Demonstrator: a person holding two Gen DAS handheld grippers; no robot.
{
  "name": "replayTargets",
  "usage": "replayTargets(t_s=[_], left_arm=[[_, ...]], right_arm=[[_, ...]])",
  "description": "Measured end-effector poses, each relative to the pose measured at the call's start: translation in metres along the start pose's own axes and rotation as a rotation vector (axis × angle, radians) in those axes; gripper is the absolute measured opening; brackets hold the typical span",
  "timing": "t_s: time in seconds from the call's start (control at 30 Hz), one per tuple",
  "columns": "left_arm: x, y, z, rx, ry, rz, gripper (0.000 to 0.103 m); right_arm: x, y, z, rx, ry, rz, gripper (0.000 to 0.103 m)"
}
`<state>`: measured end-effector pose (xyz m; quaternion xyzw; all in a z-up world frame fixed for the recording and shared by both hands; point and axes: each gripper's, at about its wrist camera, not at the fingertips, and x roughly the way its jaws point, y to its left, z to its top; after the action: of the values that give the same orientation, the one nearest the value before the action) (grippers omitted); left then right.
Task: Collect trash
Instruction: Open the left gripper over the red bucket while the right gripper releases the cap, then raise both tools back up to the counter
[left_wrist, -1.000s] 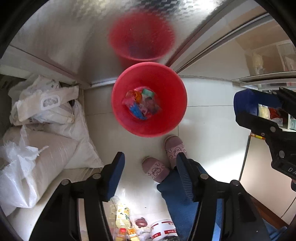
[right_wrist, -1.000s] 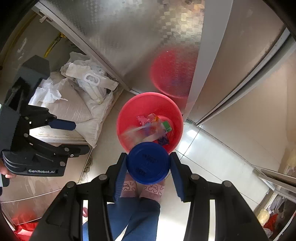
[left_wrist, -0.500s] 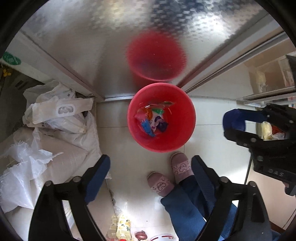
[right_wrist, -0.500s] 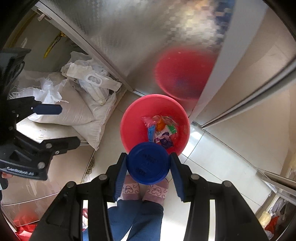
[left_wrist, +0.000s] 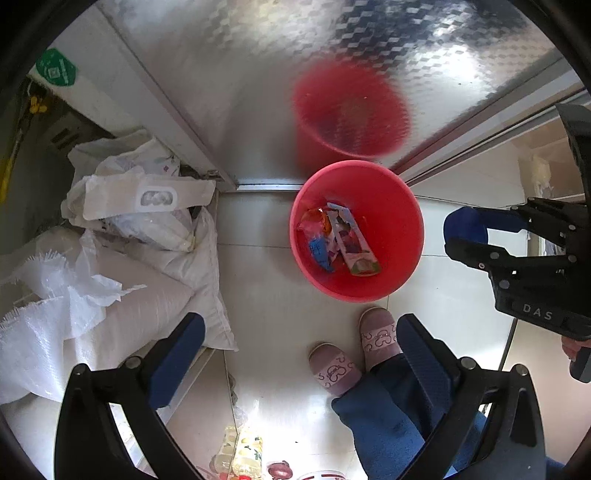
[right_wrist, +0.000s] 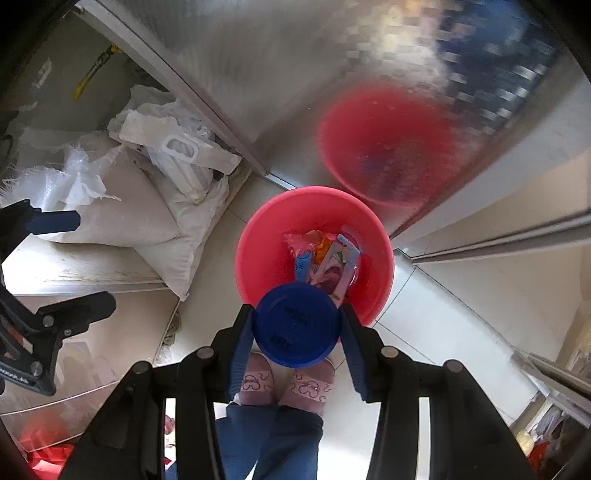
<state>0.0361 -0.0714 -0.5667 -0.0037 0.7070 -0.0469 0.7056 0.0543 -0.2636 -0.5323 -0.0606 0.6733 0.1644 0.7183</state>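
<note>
A red bin (left_wrist: 391, 229) stands on the pale tiled floor against a steel door; it also shows in the right wrist view (right_wrist: 266, 254). Several colourful wrappers (left_wrist: 338, 240) lie inside it. My right gripper (right_wrist: 297, 325) is shut on a round blue lid (right_wrist: 295, 325), held high above the bin's near rim. The right gripper with the lid also shows at the right of the left wrist view (left_wrist: 465, 230). My left gripper (left_wrist: 299, 350) is open and empty, high above the floor beside the bin.
White woven sacks and plastic bags (left_wrist: 122, 236) are piled at the left. The person's pink slippers (left_wrist: 354, 350) stand just in front of the bin. Small packets and a cup (left_wrist: 243, 454) lie on the floor at the bottom edge. Shelves (left_wrist: 539, 173) are at the right.
Both grippers have risen, so the bin looks smaller. The left gripper's jaws have opened wider. A long wrapper has landed in the bin. The right gripper still holds the blue lid.
</note>
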Motion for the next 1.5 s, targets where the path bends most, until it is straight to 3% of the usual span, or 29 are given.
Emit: replayTargets(t_s=[0.3, 0.43, 0.53, 0.9, 1.13, 1.5], left_arm=[[0.005, 0.005, -0.002, -0.019, 0.007, 0.009, 0.103], [0.006, 0.009, -0.002, -0.028, 0.008, 0.001, 0.103], [0.007, 0.010, -0.003, -0.031, 0.016, -0.026, 0.103], [-0.011, -0.004, -0.011, 0.012, -0.011, -0.018, 0.103], [-0.059, -0.011, -0.021, 0.001, -0.054, 0.001, 0.103], [-0.209, -0.034, -0.052, -0.048, -0.172, 0.011, 0.103]], right_arm=[[0.011, 0.003, 0.006, -0.041, 0.013, -0.004, 0.043], [0.015, 0.006, 0.008, -0.048, 0.025, 0.040, 0.044], [0.014, 0.007, 0.007, -0.042, 0.018, 0.042, 0.074], [0.001, 0.006, 0.002, -0.023, 0.010, 0.042, 0.085], [-0.041, 0.014, -0.006, -0.036, -0.014, 0.043, 0.085], [-0.191, 0.043, -0.017, -0.089, -0.112, -0.002, 0.096]])
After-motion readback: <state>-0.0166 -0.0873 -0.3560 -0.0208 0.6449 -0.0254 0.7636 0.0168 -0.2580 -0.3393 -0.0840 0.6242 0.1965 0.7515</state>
